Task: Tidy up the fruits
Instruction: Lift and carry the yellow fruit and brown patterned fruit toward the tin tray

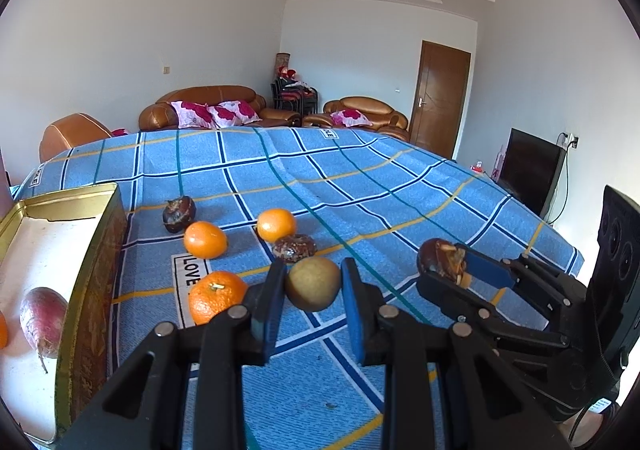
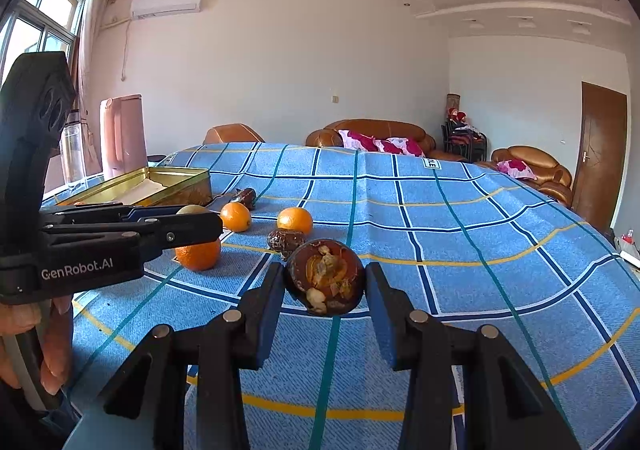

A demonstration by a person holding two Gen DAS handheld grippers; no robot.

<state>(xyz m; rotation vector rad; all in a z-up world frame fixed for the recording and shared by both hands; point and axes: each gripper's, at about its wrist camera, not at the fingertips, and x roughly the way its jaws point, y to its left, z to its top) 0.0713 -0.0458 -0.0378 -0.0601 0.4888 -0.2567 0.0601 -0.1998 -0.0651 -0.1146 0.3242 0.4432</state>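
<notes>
Left wrist view: low over the surface point(image 1: 360, 178), looking forward along the left tongs point(image 1: 313, 286), close to a green fruit point(image 1: 313, 283) between the pads. Faces the sofas point(image 1: 208, 106) and door point(image 1: 440, 98) at the far wall. Takes in the tin point(image 1: 92, 290) at left and the right tongs point(image 1: 452, 266) at right.

Right wrist view: also low and close, looking along the right tongs point(image 2: 325, 282) at a dark fruit point(image 2: 325, 276). Faces the same far wall, turned a little more left, toward the window point(image 2: 44, 22). Shows the left tongs point(image 2: 192, 220) from the side.

Shared by both: oranges point(image 1: 276, 224) point(image 2: 295, 220), tin point(image 2: 160, 186), checked cloth, sofas point(image 2: 380, 134), door point(image 2: 600, 146).
</notes>
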